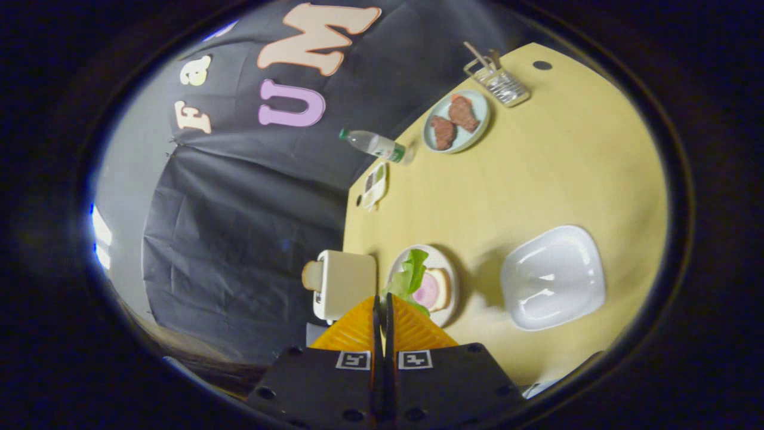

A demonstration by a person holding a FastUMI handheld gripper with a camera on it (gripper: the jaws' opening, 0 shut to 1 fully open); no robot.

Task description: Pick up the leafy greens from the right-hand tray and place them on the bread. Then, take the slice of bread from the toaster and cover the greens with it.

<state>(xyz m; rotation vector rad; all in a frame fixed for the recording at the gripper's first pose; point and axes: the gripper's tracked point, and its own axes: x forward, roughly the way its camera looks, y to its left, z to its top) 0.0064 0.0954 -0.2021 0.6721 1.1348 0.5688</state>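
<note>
My gripper [382, 298] is shut on the leafy greens [412, 273], a thin leaf that sticks out from between the fingertips. The greens hang over a round plate [449, 263] holding a slice of bread [443, 288] topped with a pink ham slice [427, 291]. Just beside that plate, ahead of the fingers, stands a white toaster [346, 283] with a slice of bread [311, 275] poking out of its slot. On the other side of the plate sits the white tray [554, 278], with nothing in it.
The yellow table [537, 173] ends at the black cloth wall behind the toaster. Farther off are a plastic water bottle [376, 144], a small white box [375, 185], a pale plate with two brown pieces of meat [456, 119] and a wire cutlery holder [498, 80].
</note>
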